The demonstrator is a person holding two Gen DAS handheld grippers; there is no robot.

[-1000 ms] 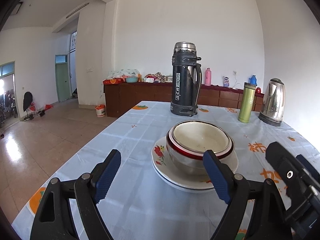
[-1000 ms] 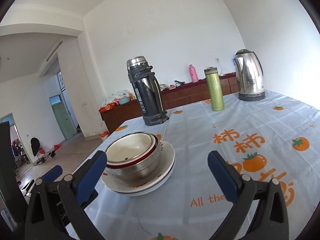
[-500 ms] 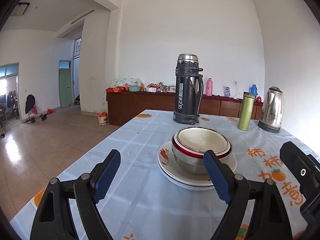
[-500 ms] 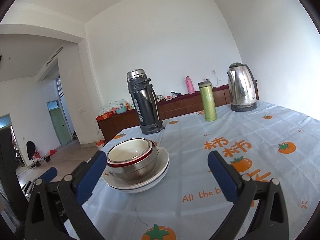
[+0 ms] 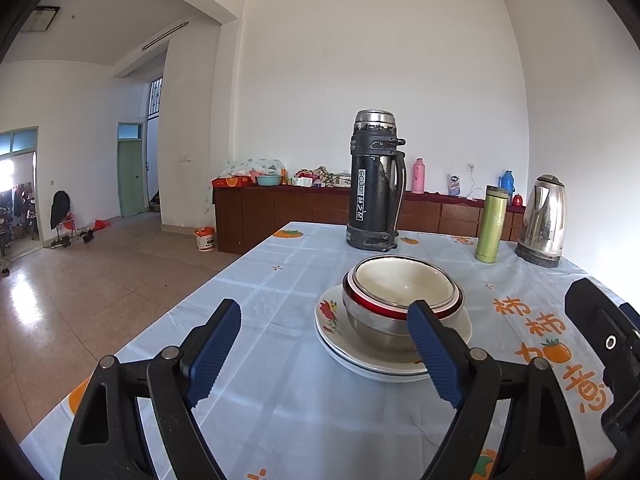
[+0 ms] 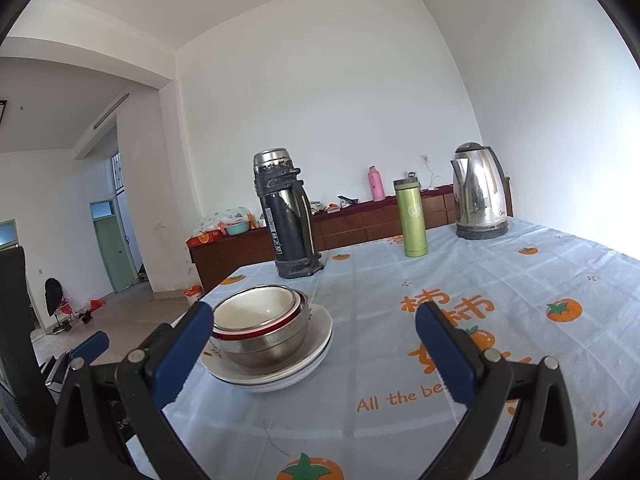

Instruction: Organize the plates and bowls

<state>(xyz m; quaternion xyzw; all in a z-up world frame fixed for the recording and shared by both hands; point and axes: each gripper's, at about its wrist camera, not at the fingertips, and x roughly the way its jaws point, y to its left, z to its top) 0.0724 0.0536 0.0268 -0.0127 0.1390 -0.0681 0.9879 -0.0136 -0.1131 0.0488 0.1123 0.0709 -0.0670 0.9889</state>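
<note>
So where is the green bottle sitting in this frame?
The green bottle stands upright at the far side of the table, between the black thermos and the steel kettle, nearer the kettle, well behind the stacked bowls.

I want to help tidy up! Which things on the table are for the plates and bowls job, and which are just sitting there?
For the job:
- stacked bowls
- plates under them

Just sitting there:
- black thermos
- green flask
- steel kettle

Both grippers, left gripper and right gripper, are open and empty.
</note>
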